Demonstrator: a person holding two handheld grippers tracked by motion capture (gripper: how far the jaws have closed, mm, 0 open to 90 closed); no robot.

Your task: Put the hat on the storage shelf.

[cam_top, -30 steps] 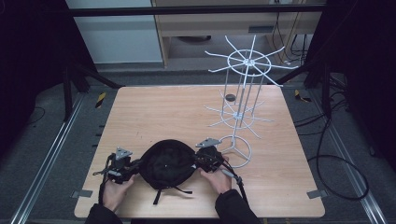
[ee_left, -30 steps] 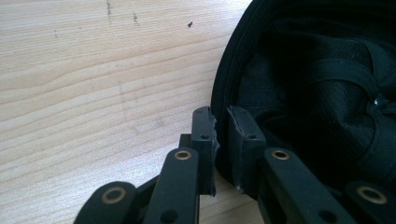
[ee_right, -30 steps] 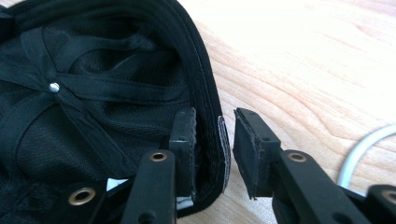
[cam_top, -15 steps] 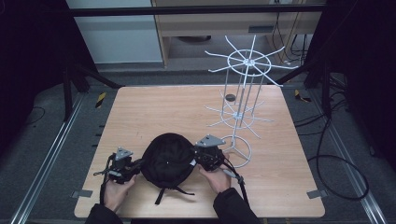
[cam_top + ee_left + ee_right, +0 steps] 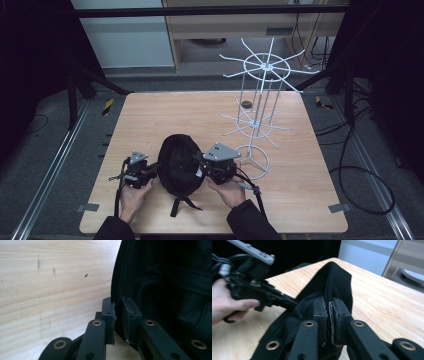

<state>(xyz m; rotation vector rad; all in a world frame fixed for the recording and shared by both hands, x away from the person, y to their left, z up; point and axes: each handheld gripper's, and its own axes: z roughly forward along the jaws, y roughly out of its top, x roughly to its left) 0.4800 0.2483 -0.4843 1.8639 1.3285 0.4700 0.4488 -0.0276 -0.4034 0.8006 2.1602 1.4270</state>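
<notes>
A black cap (image 5: pixel 178 164) is held up off the wooden table (image 5: pixel 165 115) near its front edge, with a strap (image 5: pixel 182 204) hanging below it. My left gripper (image 5: pixel 151 170) is shut on the cap's left edge; in the left gripper view the cap's rim (image 5: pixel 117 302) sits pinched between the two pads. My right gripper (image 5: pixel 201 166) is shut on the cap's right edge, and in the right gripper view the black fabric (image 5: pixel 335 277) rises from between its jaws. The left gripper (image 5: pixel 287 301) also appears there, across the cap.
A white wire display stand (image 5: pixel 259 100) with radiating hooks stands right of the cap, its ring base (image 5: pixel 252 161) close to my right hand. A small dark round object (image 5: pixel 246 104) lies on the table behind the stand. Cables trail on the floor at the right.
Both grippers have lifted the cap and tipped it more upright; it now looks narrower and taller than a second ago. The hands stay at about the same places.
</notes>
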